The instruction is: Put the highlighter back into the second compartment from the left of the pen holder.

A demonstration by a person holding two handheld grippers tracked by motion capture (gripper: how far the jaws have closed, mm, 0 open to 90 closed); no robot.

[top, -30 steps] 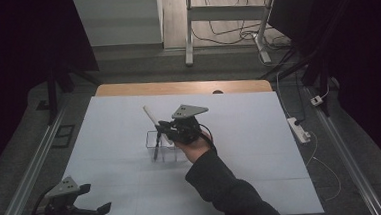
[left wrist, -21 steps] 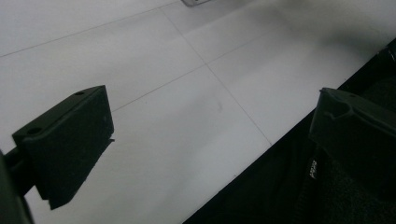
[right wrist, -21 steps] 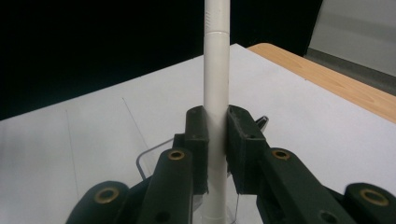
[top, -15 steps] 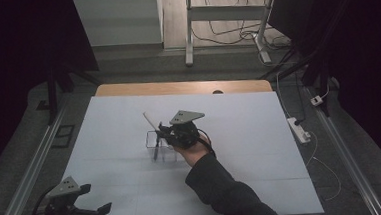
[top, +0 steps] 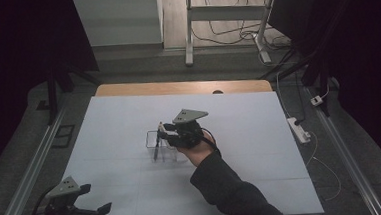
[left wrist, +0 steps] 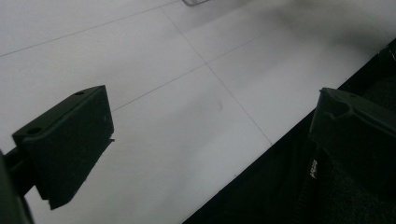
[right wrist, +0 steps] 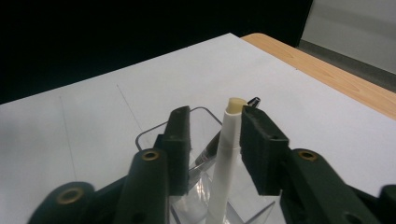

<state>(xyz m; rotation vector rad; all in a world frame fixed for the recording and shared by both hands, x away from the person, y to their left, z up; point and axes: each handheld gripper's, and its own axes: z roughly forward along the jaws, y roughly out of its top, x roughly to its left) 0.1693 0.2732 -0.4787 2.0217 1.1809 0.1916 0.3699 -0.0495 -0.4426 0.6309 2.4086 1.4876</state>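
with the right gripper [right wrist: 212, 140] jaws just parted and a white pen [right wrist: 225, 154] released upright in the clear holder [right wrist: 154, 135], the pen could be snagged on withdrawal and the holder tipped.

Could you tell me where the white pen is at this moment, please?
In the right gripper view, the white pen stands in the clear holder, between the right gripper's parted jaws, near the table's middle.

A dim lab or recording room: a tabletop [top: 133, 186] covered in white sheet, loose cables [top: 229, 32] on the floor, a power strip [top: 300, 130], metal rails [top: 29, 167], and a bare desk frame [top: 190, 32] beyond.
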